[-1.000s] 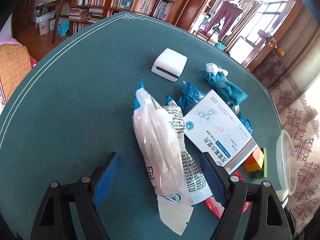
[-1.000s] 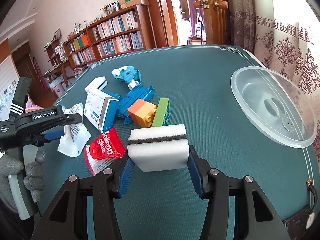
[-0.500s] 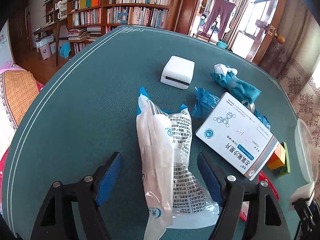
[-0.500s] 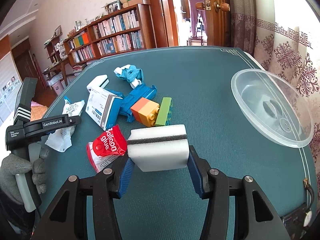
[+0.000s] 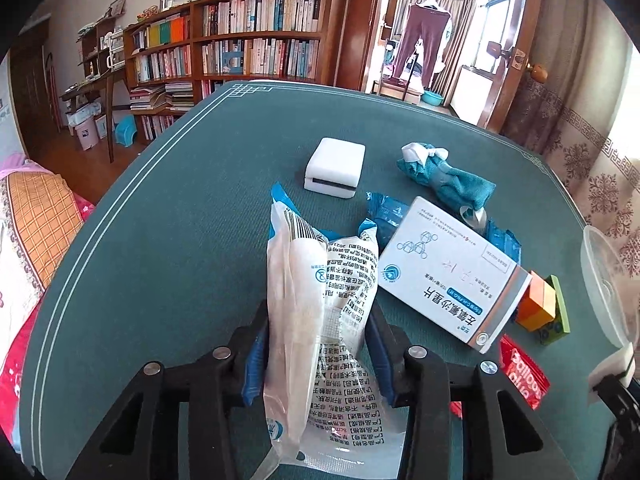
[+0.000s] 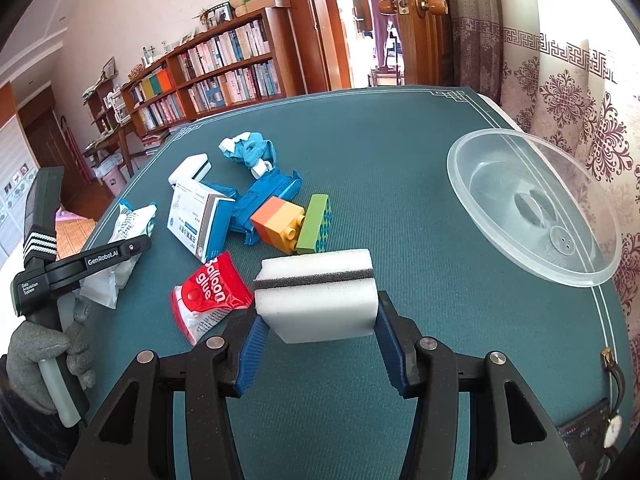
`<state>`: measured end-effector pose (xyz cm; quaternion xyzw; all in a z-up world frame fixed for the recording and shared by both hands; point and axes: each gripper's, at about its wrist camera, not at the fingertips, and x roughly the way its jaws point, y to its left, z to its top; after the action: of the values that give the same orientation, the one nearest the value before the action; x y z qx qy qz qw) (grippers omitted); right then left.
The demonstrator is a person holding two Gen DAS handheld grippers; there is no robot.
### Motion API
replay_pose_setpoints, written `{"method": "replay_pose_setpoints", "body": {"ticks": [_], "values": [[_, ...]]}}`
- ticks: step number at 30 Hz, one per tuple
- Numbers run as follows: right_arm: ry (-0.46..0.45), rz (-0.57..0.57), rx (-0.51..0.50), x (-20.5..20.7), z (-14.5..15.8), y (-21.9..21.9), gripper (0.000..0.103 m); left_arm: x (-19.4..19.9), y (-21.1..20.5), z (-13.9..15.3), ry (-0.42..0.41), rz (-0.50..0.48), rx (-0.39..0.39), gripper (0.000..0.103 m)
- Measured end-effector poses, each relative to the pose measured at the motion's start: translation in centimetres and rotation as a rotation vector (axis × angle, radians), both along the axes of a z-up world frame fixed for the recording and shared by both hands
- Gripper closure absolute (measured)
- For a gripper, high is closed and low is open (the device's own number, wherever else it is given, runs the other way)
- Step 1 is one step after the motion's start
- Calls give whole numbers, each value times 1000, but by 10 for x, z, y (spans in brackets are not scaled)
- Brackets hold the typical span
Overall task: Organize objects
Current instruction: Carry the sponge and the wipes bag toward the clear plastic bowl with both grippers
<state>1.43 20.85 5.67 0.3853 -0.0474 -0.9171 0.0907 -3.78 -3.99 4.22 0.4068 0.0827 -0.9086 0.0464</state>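
A white plastic packet (image 5: 316, 280) with black print lies on the green table (image 5: 180, 240). My left gripper (image 5: 318, 332) is closing on it, and both blue pads press its sides. From the right wrist view the same packet (image 6: 132, 220) sticks out past the left gripper (image 6: 136, 245), which a gloved hand holds. My right gripper (image 6: 318, 320) is shut on a white sponge (image 6: 316, 292) with a dark middle stripe, held above the table.
A white medicine box (image 5: 452, 276), a blue packet (image 5: 384, 216), a teal cloth (image 5: 444, 180), a second white sponge (image 5: 336, 168), orange and green blocks (image 6: 296, 222) and a red balloon-glue packet (image 6: 208, 296) crowd the middle. A clear bowl (image 6: 592, 280) sits at the right.
The left gripper's jaws have closed from wide apart onto the white packet, and the wrist has rolled a little. The right gripper and its sponge have stayed put.
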Motion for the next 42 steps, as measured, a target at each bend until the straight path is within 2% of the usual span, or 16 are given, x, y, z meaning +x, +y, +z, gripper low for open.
{"method": "replay_pose_setpoints", "body": {"ticks": [9, 15, 21, 27, 34, 42], "values": [[0, -66, -5, 0, 19, 45, 51, 12, 41, 30, 70, -107, -1, 56], [13, -143, 55, -9, 29, 86, 51, 14, 73, 40, 81, -190, 0, 56], [-5, -220, 69, -28, 31, 130, 51, 18, 102, 44, 88, -266, -20, 56], [-50, -260, 105, -55, 15, 160, 51, 19, 129, 48, 90, -321, -33, 56], [-104, -248, 143, -83, -4, 178, 51, 17, 153, 49, 83, -367, -38, 56], [-151, -231, 181, -86, -21, 192, 51, 10, 177, 51, 79, -409, -53, 56]]}}
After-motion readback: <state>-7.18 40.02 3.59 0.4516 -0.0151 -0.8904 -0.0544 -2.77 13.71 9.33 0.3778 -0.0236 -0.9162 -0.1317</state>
